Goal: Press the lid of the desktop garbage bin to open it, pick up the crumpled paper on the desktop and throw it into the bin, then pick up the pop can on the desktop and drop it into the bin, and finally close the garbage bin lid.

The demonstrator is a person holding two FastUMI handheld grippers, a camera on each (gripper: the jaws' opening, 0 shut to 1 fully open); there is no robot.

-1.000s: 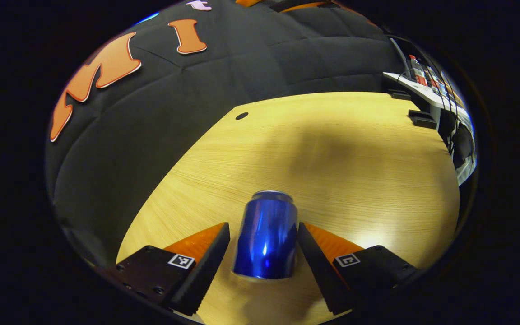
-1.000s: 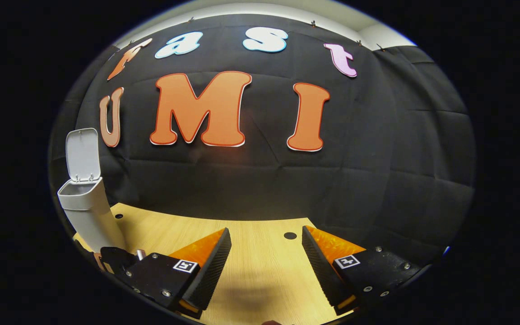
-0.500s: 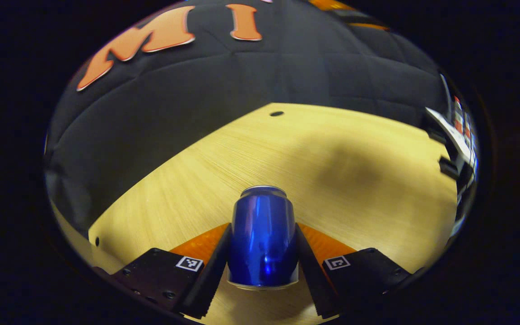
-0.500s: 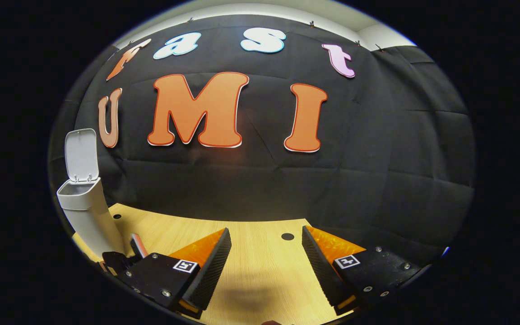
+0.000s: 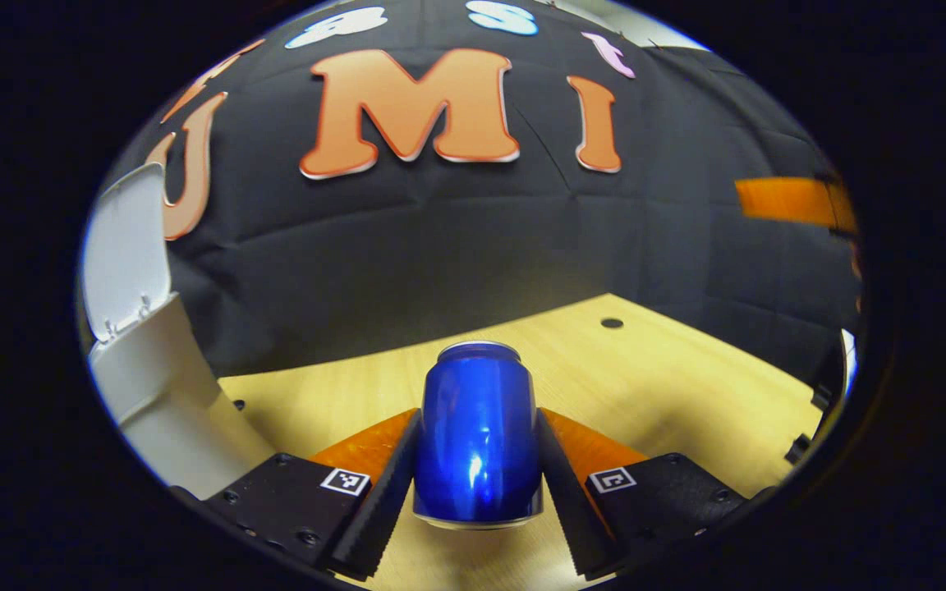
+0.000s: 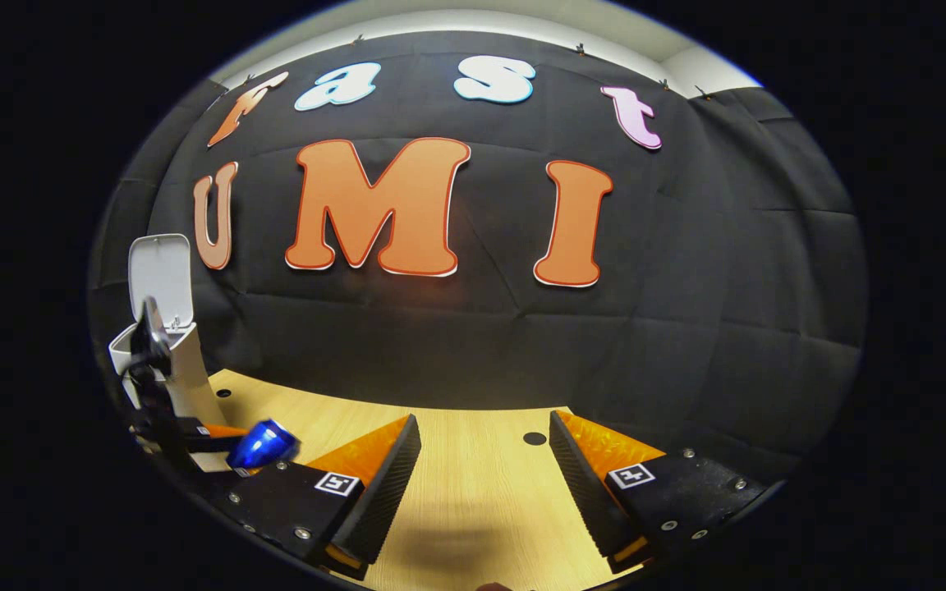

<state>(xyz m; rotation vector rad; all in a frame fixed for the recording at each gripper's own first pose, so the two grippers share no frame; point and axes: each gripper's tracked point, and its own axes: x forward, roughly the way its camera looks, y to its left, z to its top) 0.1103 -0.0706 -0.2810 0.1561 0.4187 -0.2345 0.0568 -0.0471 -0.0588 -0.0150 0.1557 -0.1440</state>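
Step in hand: carrying the pop can to the garbage bin; judging by the raised lid and the can in the grip, the paper step looked to be behind it, though the bin's inside could not be seen.

Left gripper [image 5: 477, 484]: its two fingers were clamped on the blue pop can [image 5: 478, 435], one pressing each side of the body. The can stood upright between them, its rim uppermost, and its base appeared lifted clear of the wooden surface [image 5: 686, 394].

Right gripper [image 6: 481, 484]: fingers spread apart with nothing between them, hanging over the surface and facing the booth wall.

Garbage bin [image 5: 165, 394]: white, standing at the far left in the left gripper view, its lid [image 5: 124, 250] swung up and back, so the mouth was open.

Key relation: the bin lay to the left of the held can and somewhat ahead of it, with its open top higher than the can's base. In the right gripper view the can [image 6: 264, 445] and the left gripper sat just beside the bin [image 6: 181, 377], well apart from the right gripper, so the left one was plainly the nearer.

Next move, as a judgement: raise the can and swing it left until it stands over the mouth, keeping its long axis upright so it drops in cleanly, then part the fingers.

Risk: clipping the bin's rim or the raised lid.
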